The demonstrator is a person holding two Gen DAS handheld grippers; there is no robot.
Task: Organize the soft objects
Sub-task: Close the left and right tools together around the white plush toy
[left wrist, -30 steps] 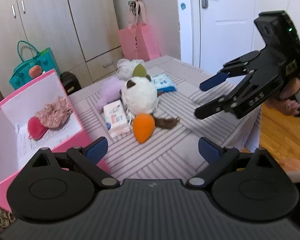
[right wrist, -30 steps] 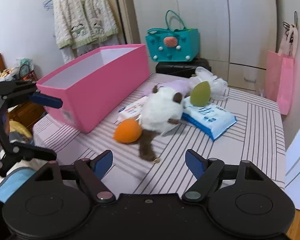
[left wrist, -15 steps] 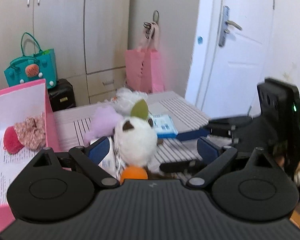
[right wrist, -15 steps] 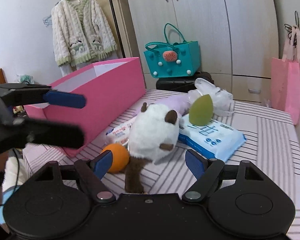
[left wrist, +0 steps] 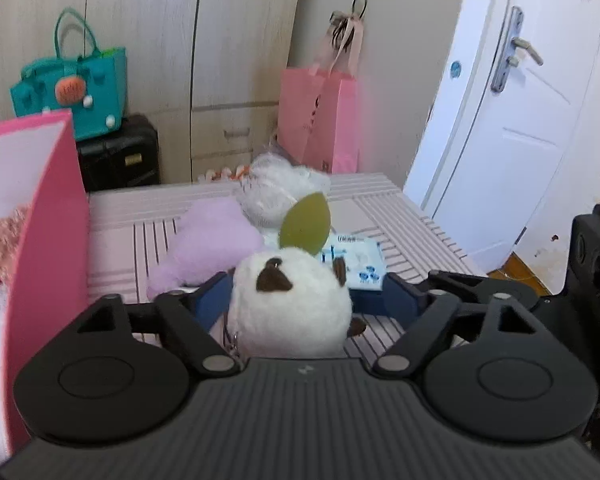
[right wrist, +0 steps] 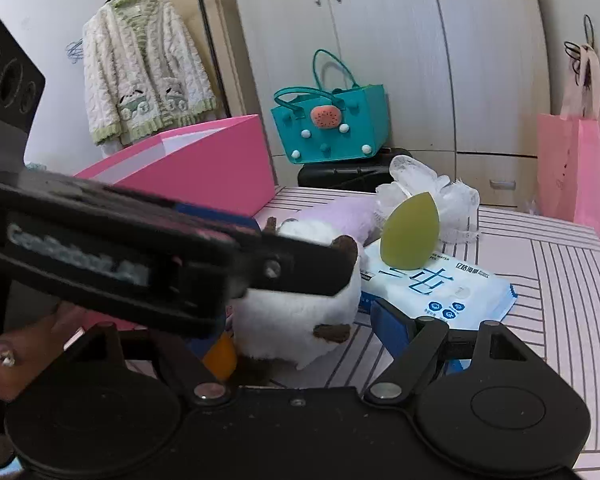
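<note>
Starting at the left edge of the left wrist view, the pink box [left wrist: 48,216] stands open with a few soft things already inside it, right beside the striped table [left wrist: 400,216]. Next to it lies a lilac plush [left wrist: 212,244], with a white mesh puff [left wrist: 276,188] and a green teardrop sponge [left wrist: 306,226] behind, the sponge resting on a pack of wipes [left wrist: 360,260]. In the middle, the left gripper [left wrist: 296,300] has just been closing around the white plush toy [left wrist: 292,308]; the toy sits between its blue pads, which look to be at its flanks, though I cannot tell whether they press it yet. Further right, the right gripper [right wrist: 300,332] is spread wide and grasps nothing, hovering just beside the same toy, with an orange sponge [right wrist: 220,356] tucked under the toy's near side. The likeliest trouble: the fluffy body compresses and slips out of a shallow pinch on the lift toward the box. A dangling brown limb could also drag the orange sponge off the table, and the two tools, nearly crossing, could knock each other.
</note>
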